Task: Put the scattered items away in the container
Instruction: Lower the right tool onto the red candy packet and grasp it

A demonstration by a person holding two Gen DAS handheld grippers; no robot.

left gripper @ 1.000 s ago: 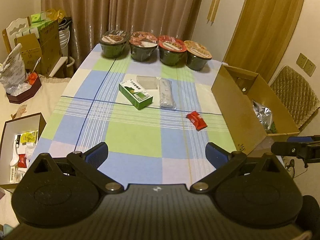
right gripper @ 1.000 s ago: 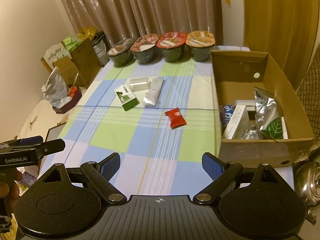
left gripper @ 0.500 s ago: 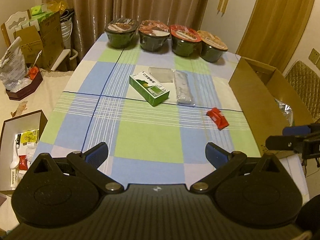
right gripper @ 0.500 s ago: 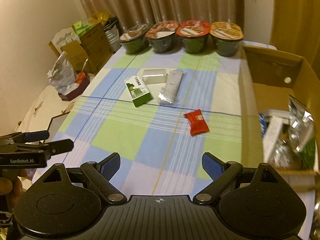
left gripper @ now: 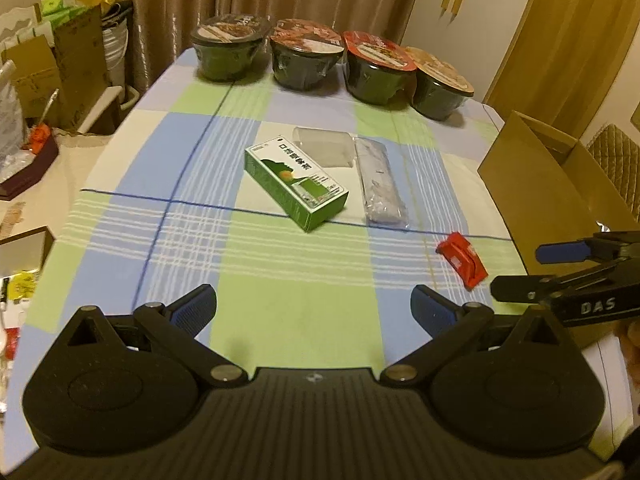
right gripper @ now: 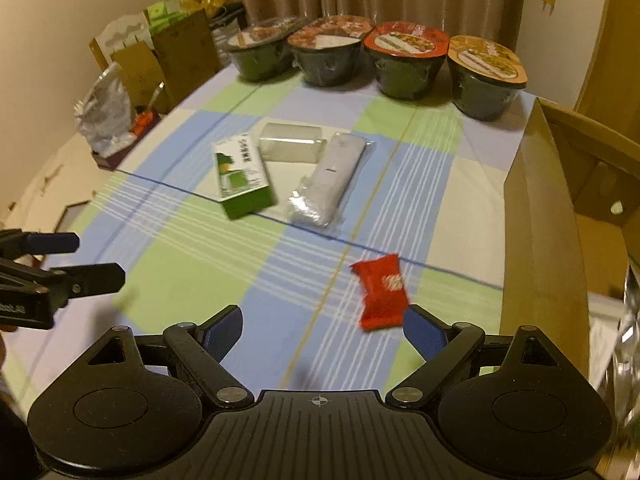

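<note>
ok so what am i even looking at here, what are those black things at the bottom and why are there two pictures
Each picture comes from a small camera mounted on a hand-held gripper, a two-fingered clamp a person carries in each hand. The black shapes at the bottom are the clamp's own body, with blue-padded fingers pointing forward.

One picture looks along the left gripper, the other along the right gripper. Both are open and hold nothing. Each also shows at the edge of the other's picture.

On the blue-and-green checked tablecloth lie a green and white carton, a clear plastic box, a grey plastic-wrapped packet and a small red wrapper. Four foil-lidded noodle bowls line the far edge. The brown cardboard box on the right is the container.
</note>
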